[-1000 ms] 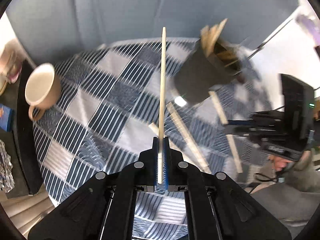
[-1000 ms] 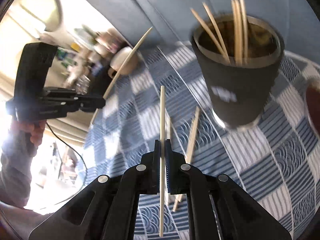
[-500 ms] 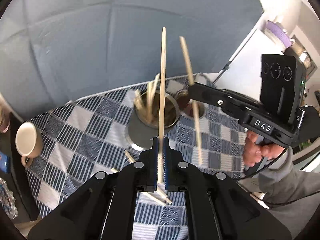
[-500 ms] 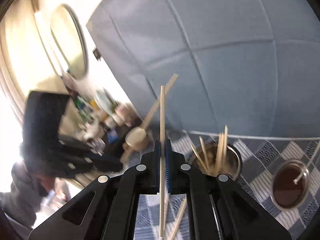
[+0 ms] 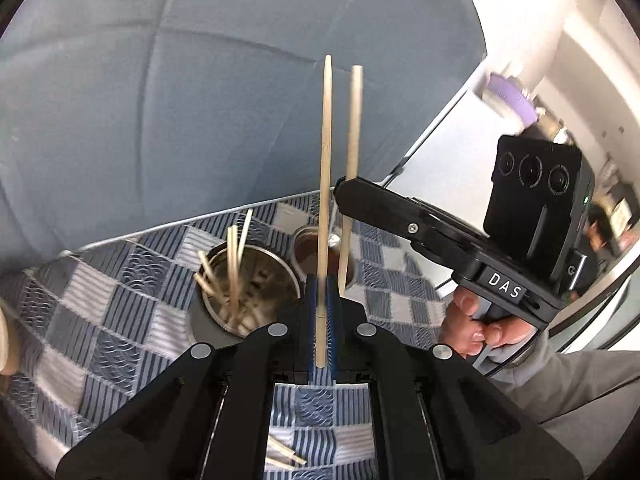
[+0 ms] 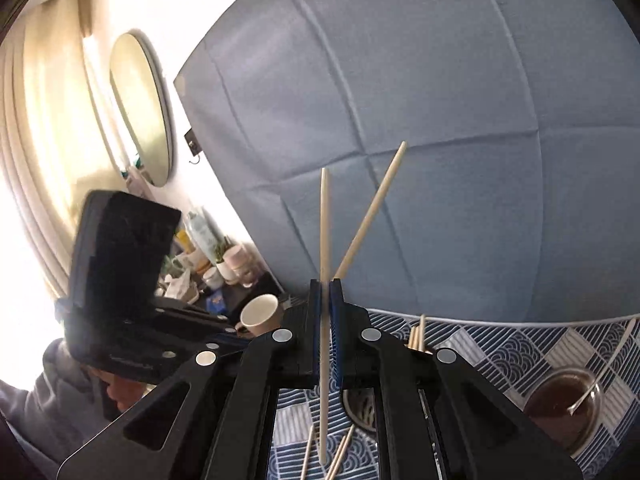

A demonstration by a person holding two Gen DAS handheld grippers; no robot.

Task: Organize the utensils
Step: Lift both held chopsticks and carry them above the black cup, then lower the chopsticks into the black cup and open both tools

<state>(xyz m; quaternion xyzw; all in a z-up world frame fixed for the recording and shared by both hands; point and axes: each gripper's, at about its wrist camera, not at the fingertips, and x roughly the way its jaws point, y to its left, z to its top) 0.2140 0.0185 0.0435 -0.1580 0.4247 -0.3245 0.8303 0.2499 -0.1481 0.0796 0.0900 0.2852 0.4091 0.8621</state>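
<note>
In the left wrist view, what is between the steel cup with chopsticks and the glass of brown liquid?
In the left wrist view, only a narrow strip of blue checked cloth separates the steel cup from the glass.

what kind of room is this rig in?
Probably a lived-in home, perhaps a bedroom: a padded blue panel like a headboard behind the checked cloth, an oval mirror, and a shelf of bottles.

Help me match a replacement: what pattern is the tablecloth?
The tablecloth is a blue-and-white patchwork check of stripes and wave motifs, clearest in the left wrist view.
</note>
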